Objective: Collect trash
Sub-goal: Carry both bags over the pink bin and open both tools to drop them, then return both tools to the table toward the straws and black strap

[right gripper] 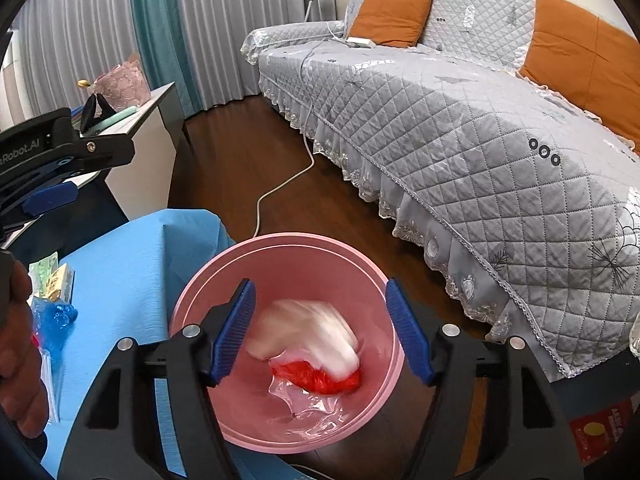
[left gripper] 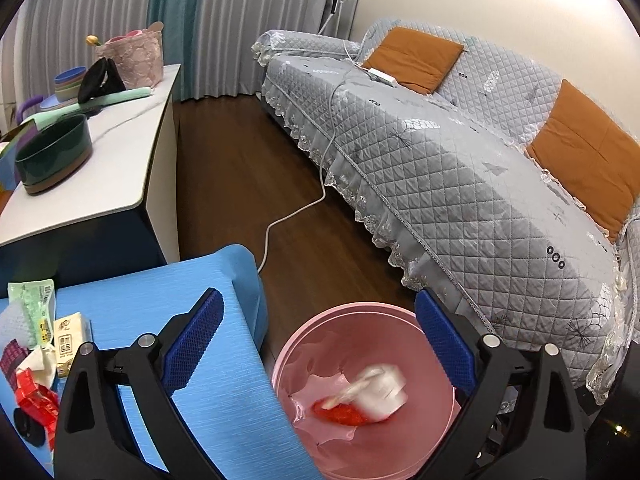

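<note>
My right gripper (right gripper: 320, 332), fingers released, hangs over the pink bin (right gripper: 208, 280); blurred white trash (right gripper: 304, 336) inside runs ten-to-four o'clock; left gripper (left gripper: 320, 344) also released.

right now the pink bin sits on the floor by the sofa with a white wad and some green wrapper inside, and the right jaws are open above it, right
Not quite: the wrapper in the pink bin is red, not green, as the right wrist view shows. The rest holds: the bin sits on the floor by the sofa, a blurred white wad is inside it, and the right gripper has its jaws open above it.
</note>
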A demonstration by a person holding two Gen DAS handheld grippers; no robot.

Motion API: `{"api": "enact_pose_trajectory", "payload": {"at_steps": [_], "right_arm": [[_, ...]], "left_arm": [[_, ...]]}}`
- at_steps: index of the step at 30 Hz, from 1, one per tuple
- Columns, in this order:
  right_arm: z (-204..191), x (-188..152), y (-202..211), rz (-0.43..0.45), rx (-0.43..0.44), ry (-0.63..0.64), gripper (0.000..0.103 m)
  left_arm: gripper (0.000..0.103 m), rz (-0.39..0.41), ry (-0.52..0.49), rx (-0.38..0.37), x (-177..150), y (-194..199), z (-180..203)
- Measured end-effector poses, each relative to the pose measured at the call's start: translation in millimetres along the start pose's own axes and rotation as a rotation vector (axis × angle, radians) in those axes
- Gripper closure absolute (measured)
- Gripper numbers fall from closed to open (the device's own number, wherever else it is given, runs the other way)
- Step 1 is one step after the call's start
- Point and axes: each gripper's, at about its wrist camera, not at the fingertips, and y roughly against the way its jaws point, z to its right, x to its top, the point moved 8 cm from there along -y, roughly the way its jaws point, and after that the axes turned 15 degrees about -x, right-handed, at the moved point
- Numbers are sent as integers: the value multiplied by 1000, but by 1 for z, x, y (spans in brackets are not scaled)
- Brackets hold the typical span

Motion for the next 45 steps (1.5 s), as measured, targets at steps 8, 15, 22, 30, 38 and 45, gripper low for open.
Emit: {"api": "enact_pose_trajectory", "payload": {"at_steps": [8,15,22,30,38,45], "right_arm": [[-3,3,7,18,9,3,36],[-13,11,29,65,31,9,36],[-34,11,58,121,49,38,36],[-69,4,96,187,133,59,38],[-117,-9,132,196,274,85,39],[-176,-39,152,159,390,148,41]], "left_arm": [[10,36,-8,30,2,22,-2],[10,71,-13,75,0,63,-10],[10,112,5,138,-12,122,-31],[15,174,36,225,-33,187,-68],[18,216,72,301,-59,252,-118],[18,240,95,377,-83,290,-160]]}}
